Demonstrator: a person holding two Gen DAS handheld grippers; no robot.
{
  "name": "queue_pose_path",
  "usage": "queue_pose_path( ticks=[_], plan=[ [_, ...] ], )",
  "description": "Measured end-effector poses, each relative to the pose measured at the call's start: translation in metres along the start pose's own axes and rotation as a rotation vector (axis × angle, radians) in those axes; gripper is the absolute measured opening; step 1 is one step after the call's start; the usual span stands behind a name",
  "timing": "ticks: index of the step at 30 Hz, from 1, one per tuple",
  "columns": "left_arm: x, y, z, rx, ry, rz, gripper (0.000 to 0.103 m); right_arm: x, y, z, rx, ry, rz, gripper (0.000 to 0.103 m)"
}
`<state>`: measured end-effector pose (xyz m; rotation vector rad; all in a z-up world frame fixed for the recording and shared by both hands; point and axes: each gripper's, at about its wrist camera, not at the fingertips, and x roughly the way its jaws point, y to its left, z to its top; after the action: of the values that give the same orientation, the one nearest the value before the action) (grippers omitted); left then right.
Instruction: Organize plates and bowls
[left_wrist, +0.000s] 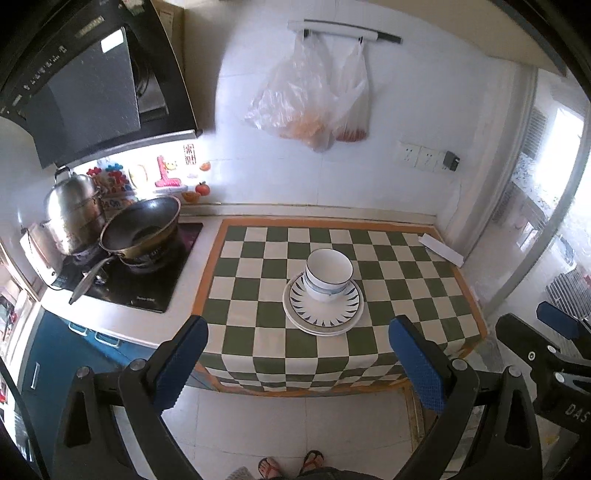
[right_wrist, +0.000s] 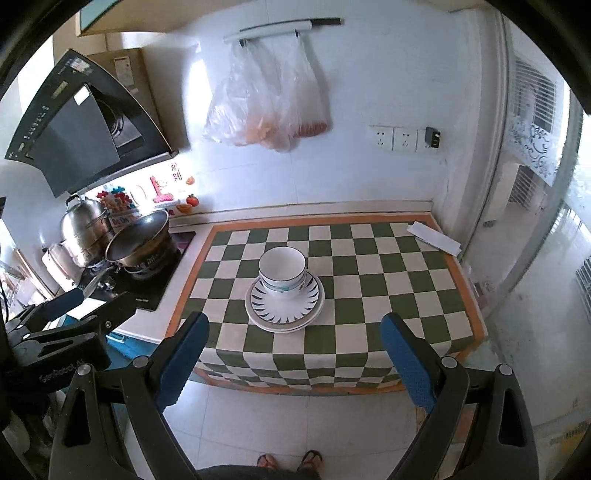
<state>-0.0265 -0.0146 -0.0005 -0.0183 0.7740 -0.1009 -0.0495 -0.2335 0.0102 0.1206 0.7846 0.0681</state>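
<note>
Both grippers hung back from the table, over the floor, neither touching anything; left gripper (left_wrist: 299, 354) spread wide, nothing between its blue pads (left_wrist: 184, 362); right gripper (right_wrist: 291, 350) likewise wide and empty.

Crockery stood as one pile near the middle of the checked tablecloth (left_wrist: 406, 280); bowls (left_wrist: 328, 275) nested at least two deep and upright, resting on the patterned top plate (left_wrist: 325, 304), with at least one plainer plate under it showing at the front rim; whole pile level, no tilt seen.

Relation that mattered: pile lay straight ahead of and beyond both tools, well apart, with the table's front edge between; in the left wrist view it sat slightly right of the midline between the pads; in the right wrist view slightly left of it; so the pile stood roughly between the two tools, neither clearly nearer. Round ware, no long axis to line up with; approach from the near rim looked open to either hand.

Judged: stacking looked largely done, or the pile awaited moving as a unit; cannot tell which.

Wok (left_wrist: 142, 230) and steel pot (left_wrist: 74, 210) on the hob at left, well clear; a white paper strip (left_wrist: 441, 249) at the far right corner of the cloth.
</note>
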Motion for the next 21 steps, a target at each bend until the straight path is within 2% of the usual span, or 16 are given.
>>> queue_pose_path(
  ticks=[6,21],
  plan=[
    [-0.020,0.009,-0.009,0.017,-0.027,0.006,0.100,-0.018,0.007,-0.009,0.025,-0.016,-0.034,0.096],
    [-0.031,0.019,-0.016,0.046,-0.056,0.030,0.100,-0.018,0.025,-0.017,0.017,-0.018,-0.110,0.097]
  ],
)
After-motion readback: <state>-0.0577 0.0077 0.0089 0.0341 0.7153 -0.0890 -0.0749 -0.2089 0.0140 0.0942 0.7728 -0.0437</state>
